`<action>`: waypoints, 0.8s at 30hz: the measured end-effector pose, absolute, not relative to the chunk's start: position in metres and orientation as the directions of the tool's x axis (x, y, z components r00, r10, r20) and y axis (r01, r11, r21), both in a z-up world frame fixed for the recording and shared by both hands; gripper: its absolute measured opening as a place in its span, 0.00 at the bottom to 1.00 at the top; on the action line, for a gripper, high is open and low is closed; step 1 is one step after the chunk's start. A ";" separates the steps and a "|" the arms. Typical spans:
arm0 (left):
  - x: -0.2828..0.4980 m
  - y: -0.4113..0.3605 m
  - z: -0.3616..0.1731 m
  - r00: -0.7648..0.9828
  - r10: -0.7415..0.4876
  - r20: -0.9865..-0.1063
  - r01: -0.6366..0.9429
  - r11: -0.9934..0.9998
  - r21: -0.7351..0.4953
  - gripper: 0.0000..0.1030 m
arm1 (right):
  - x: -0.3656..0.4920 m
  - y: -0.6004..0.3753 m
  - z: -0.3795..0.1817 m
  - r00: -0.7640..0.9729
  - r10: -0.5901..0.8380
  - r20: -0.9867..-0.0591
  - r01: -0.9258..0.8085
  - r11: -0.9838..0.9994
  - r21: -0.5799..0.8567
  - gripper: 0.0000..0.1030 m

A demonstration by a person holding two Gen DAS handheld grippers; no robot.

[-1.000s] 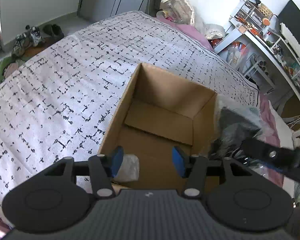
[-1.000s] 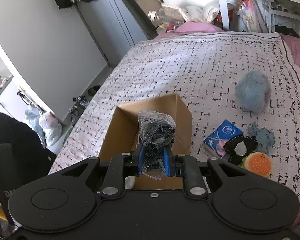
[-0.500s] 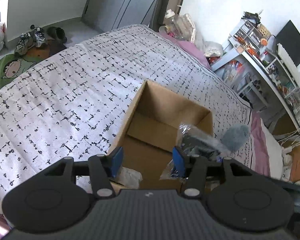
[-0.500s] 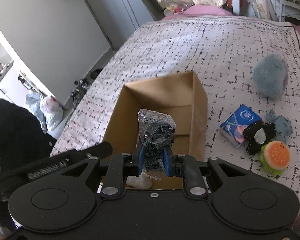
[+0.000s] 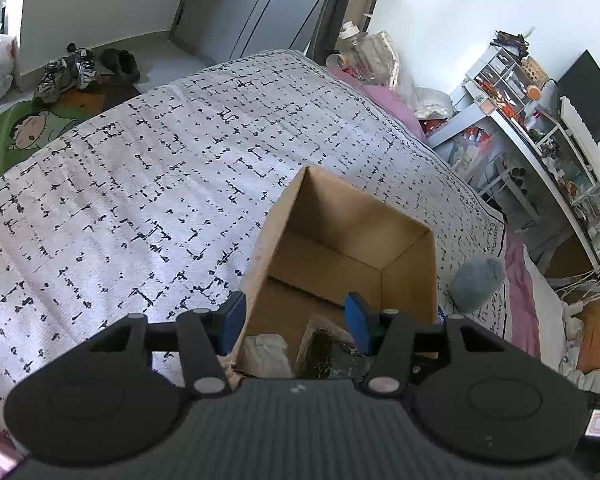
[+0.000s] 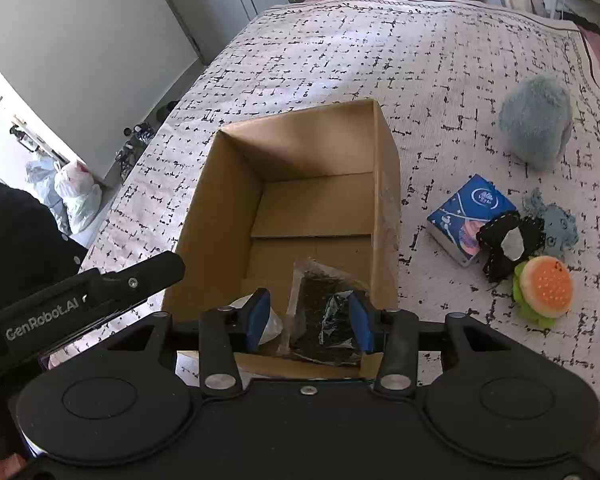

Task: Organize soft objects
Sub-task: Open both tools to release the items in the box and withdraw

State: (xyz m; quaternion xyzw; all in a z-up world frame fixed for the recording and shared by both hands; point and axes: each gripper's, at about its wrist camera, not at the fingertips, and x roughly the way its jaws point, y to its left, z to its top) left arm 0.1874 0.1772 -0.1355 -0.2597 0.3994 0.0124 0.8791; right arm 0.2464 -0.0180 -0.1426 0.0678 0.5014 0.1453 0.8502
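step in hand: drop-off into the cardboard box (image 6: 308,184) on the bed (image 6: 380,60). my right gripper (image 6: 308,320) hangs over the near end of the box with jaws spread wide and nothing between them. the clear bag of dark stuff (image 6: 326,320) lies on the box floor at the near right, just beside a white crumpled bag (image 6: 270,320) to its left. my left gripper (image 5: 296,322) is also wide and empty, astride the box's near left wall.

next move, as i judge it: lift the right gripper clear and swing right to the pile still on the bed: blue tissue pack (image 6: 470,216), black lace piece (image 6: 508,244), burger plush (image 6: 544,290), small blue plush (image 6: 556,226), and the grey-blue fluffy ball (image 6: 536,124) farther off. the burger plush sits nearest; it looks squashy, so a centred pinch should hold. the lace piece overlaps the tissue pack, so i risk dragging both.

change from 0.5 s ago: the right jaws were clamped on the bag, held upright above the box; now they are apart and the bag is down inside. the box reads closer in the right view.
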 end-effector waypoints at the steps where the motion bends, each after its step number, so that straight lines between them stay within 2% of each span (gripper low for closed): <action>1: 0.188 0.177 -0.136 0.680 -0.187 -0.709 -0.228 0.865 -0.447 0.52 | 0.246 -0.019 -0.142 0.454 0.314 -0.834 -0.180 0.949 0.260 0.43; 7: 0.189 0.176 -0.136 0.679 -0.188 -0.710 -0.223 0.868 -0.444 0.52 | 0.244 -0.025 -0.142 0.442 0.303 -0.845 -0.178 0.952 0.248 0.43; 11: 0.188 0.171 -0.134 0.683 -0.181 -0.708 -0.211 0.879 -0.428 0.52 | 0.237 -0.036 -0.132 0.443 0.365 -0.819 -0.176 0.931 0.320 0.56; 13: 0.189 0.167 -0.133 0.682 -0.179 -0.709 -0.203 0.885 -0.419 0.52 | 0.231 -0.041 -0.122 0.464 0.362 -0.808 -0.188 0.932 0.310 0.67; 17: 0.189 0.157 -0.128 0.676 -0.185 -0.713 -0.179 0.898 -0.403 0.52 | 0.223 -0.058 -0.108 0.492 0.373 -0.787 -0.198 0.928 0.316 0.71; 19: 0.187 0.150 -0.123 0.678 -0.180 -0.712 -0.167 0.906 -0.389 0.59 | 0.221 -0.068 -0.105 0.498 0.376 -0.781 -0.197 0.927 0.320 0.77; 22: 0.185 0.137 -0.116 0.689 -0.190 -0.699 -0.135 0.914 -0.382 0.70 | 0.213 -0.081 -0.099 0.533 0.373 -0.759 -0.230 0.928 0.295 0.92; 24: 0.184 0.129 -0.112 0.691 -0.199 -0.695 -0.121 0.916 -0.383 0.79 | 0.208 -0.088 -0.097 0.553 0.364 -0.750 -0.235 0.931 0.278 0.95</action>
